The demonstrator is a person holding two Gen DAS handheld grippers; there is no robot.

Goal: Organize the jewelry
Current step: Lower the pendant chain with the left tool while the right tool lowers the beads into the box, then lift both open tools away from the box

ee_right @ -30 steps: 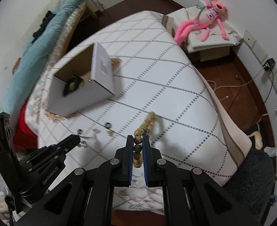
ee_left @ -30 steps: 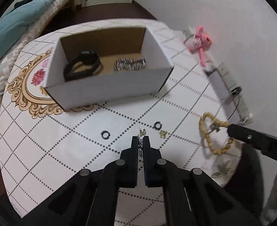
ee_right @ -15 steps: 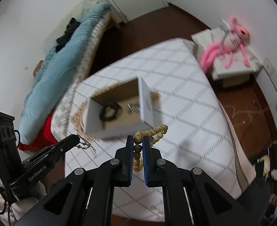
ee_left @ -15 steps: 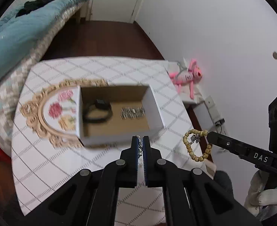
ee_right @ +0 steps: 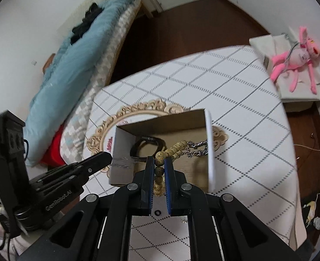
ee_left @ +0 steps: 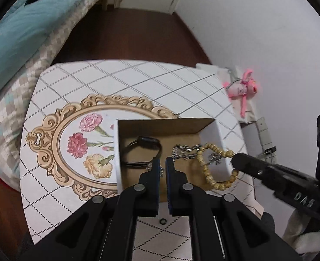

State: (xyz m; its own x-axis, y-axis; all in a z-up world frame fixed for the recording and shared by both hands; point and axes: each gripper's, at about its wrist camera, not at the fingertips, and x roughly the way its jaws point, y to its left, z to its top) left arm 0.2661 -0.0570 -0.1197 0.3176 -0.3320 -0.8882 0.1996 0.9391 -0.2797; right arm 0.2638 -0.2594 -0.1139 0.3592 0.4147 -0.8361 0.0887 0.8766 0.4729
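Jewelry box (ee_left: 212, 130), open-topped cardboard, on a white grid-patterned table (ee_left: 138, 80); bed (ee_left: 18, 32) far left, pink plush toy (ee_right: 299, 54) far right. Left view alone shows the bead bracelet (ee_left: 205, 169) as a full loop. Left gripper (ee_left: 162, 167) pinches a thin silver chain (ee_right: 121, 163); right gripper (ee_right: 159, 169) clamps the beads over the box.

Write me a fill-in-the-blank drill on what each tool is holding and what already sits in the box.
1. The right tool is shut on a ____ bracelet.
2. The left tool pinches a thin silver chain above the open cardboard ____.
3. Already on the floor of the box, beside a silver link bracelet, lies a ____ band.
4. A pink ____ toy lies off the table.

Missing words: beaded; box; black; plush
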